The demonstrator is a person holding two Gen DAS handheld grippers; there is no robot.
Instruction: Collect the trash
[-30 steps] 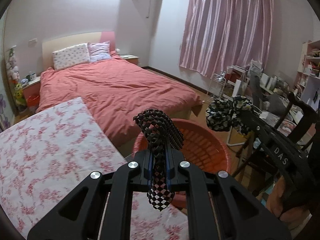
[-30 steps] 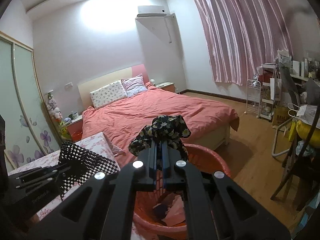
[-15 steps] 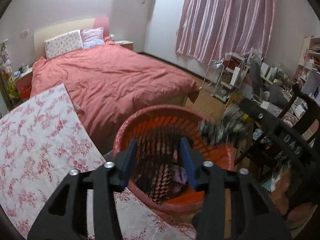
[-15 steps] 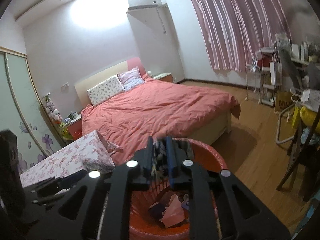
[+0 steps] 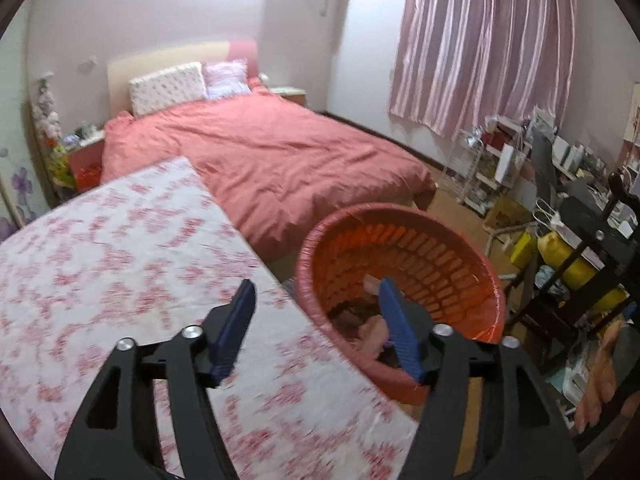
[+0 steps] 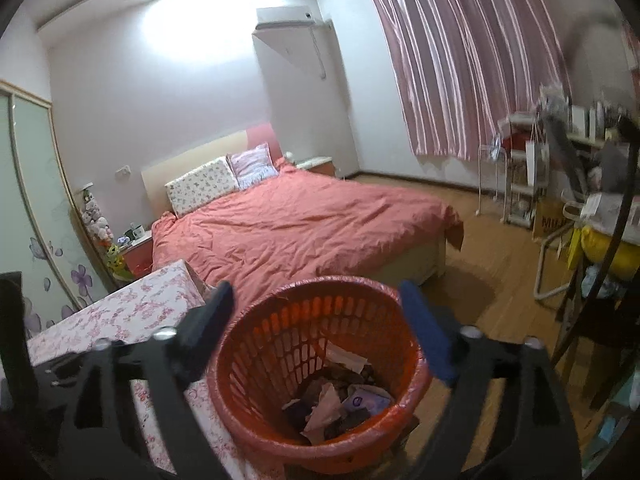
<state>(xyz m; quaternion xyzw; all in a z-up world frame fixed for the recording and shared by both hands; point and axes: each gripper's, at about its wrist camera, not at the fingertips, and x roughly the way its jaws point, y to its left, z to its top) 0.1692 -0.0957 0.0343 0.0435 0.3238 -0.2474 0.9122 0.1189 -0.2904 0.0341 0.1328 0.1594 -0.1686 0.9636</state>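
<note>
Right wrist view: right tongs [image 6: 316,312] opening, empty, above orange basket [image 6: 404,392] holding trash [image 6: 340,396]

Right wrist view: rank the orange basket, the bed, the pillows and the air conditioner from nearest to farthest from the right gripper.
1. Orange basket, directly below the right gripper, whose opening jaws hold nothing.
2. Bed, just behind the basket.
3. Pillows, at the headboard, left of centre.
4. Air conditioner, high on the far wall.

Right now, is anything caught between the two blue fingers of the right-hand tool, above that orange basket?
No. In the right wrist view the right gripper has nothing between its opening jaws; only the orange basket shows below, trash inside.
</note>
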